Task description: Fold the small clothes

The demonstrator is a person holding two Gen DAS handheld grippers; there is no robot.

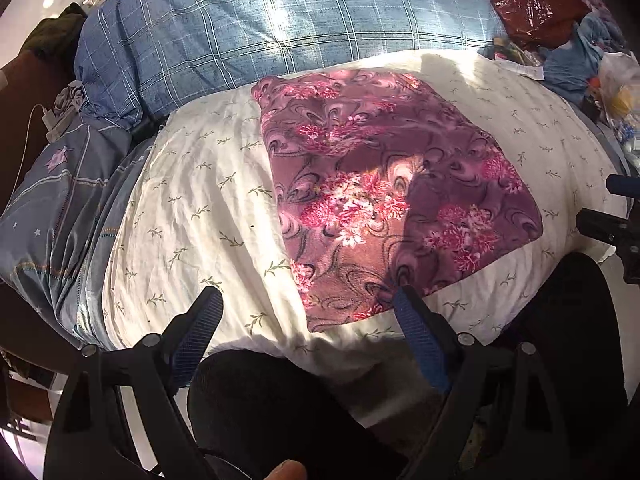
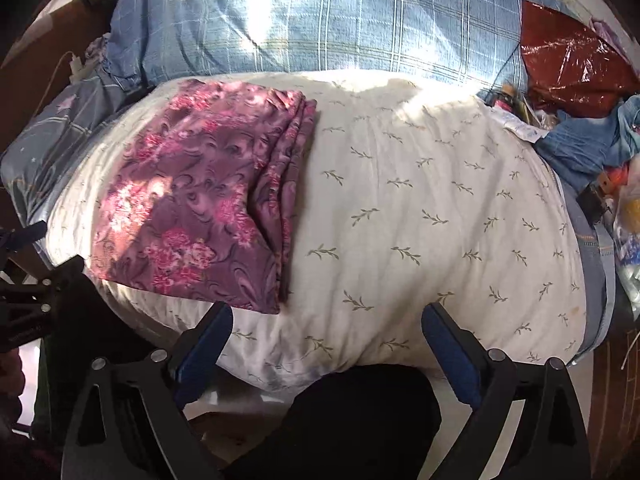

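Purple floral cloth [image 2: 192,200], stacked folded edge in right view only

Black gripper [image 1: 308,300] frames, blue ribbed pads [image 2: 204,354], silver screws.

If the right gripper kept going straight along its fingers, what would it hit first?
Most likely the cream leaf-print cover: the open right gripper points at bare fabric, beside the folded floral garment.

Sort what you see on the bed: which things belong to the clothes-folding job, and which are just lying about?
Part of the job:
- folded purple floral garment
- cream leaf-print cushion it lies on
- left tool, open
- right tool, open

Just lying about:
- blue checked pillow
- red plastic bag
- blue cloth
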